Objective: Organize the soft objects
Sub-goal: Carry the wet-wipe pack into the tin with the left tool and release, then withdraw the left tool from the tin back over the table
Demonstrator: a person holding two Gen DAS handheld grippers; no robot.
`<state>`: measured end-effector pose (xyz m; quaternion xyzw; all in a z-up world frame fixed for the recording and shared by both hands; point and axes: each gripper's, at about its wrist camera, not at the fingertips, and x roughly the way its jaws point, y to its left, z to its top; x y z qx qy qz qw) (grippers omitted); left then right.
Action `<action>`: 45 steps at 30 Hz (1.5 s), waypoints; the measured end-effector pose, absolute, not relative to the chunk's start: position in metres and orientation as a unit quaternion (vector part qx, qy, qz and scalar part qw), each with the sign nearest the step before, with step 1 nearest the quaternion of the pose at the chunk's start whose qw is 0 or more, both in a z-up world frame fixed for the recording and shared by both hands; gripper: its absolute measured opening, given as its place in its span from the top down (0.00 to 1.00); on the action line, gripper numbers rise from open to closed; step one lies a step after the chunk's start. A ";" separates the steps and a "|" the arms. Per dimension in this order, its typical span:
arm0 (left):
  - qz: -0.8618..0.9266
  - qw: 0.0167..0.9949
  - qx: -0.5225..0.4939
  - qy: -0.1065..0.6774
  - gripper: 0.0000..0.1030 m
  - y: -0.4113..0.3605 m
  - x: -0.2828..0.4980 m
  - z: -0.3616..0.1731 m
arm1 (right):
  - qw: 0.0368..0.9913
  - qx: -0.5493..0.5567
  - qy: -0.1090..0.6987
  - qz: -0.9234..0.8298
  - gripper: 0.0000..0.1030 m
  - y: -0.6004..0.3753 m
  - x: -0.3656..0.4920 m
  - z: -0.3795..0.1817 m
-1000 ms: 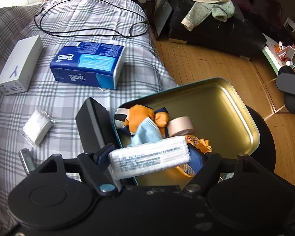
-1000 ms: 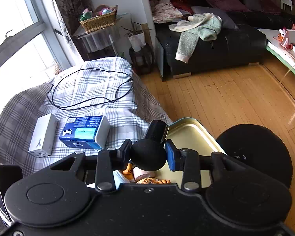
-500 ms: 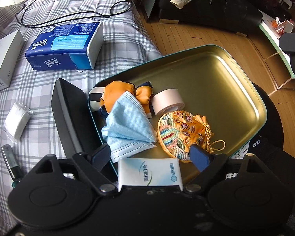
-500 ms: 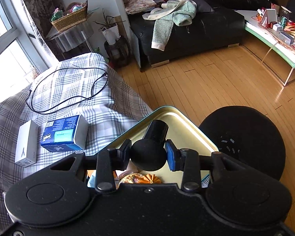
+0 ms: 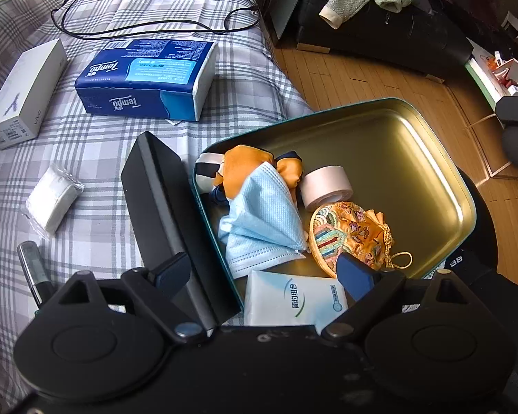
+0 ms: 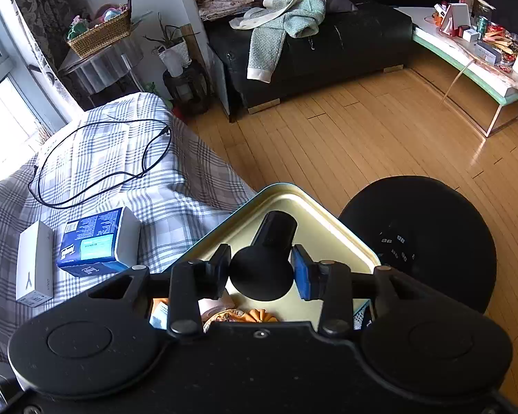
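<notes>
A gold tin tray (image 5: 414,158) with a teal rim holds an orange scarf (image 5: 245,169), a blue face mask (image 5: 262,220), a tape roll (image 5: 324,186), an embroidered pouch (image 5: 352,234) and a white tissue pack (image 5: 293,300) at its near edge. My left gripper (image 5: 262,276) is open just above that tissue pack, apart from it. My right gripper (image 6: 260,270) is shut on a black microphone-like object (image 6: 264,262) above the tray (image 6: 328,227). A blue Tempo tissue pack (image 5: 145,79) and a small white wrapped pack (image 5: 51,200) lie on the plaid bed.
A black case (image 5: 162,214) leans against the tray's left rim. A white box (image 5: 20,93), a pen (image 5: 34,272) and a black cable (image 5: 148,27) lie on the bed. The tray rests on a black round stool (image 6: 428,238). Wooden floor and a black sofa lie beyond.
My left gripper opened and let the white tissue pack drop into the tray's near edge, then drew back slightly. My right gripper kept hold of the black object and swung slightly right.
</notes>
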<state>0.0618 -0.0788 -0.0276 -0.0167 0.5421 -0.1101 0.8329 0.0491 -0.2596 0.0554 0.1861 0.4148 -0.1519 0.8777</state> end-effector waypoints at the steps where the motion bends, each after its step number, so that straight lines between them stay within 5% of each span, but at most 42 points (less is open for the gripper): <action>1: -0.109 0.833 -0.018 0.542 0.11 -0.077 0.061 -0.027 | 0.877 0.186 0.415 -0.154 0.58 -0.260 0.049 0.055; 20: -0.071 0.851 -0.043 0.519 0.10 -0.025 0.047 -0.015 | 0.895 0.130 0.393 -0.164 0.57 -0.241 0.042 0.060; 33: 0.041 0.868 -0.090 0.487 0.08 0.074 0.052 -0.002 | 0.929 -0.001 0.331 -0.163 0.57 -0.180 0.030 0.059; 45: 0.140 0.852 -0.151 0.481 0.07 0.168 0.051 -0.016 | 0.943 -0.012 0.304 -0.137 0.57 -0.145 0.007 0.055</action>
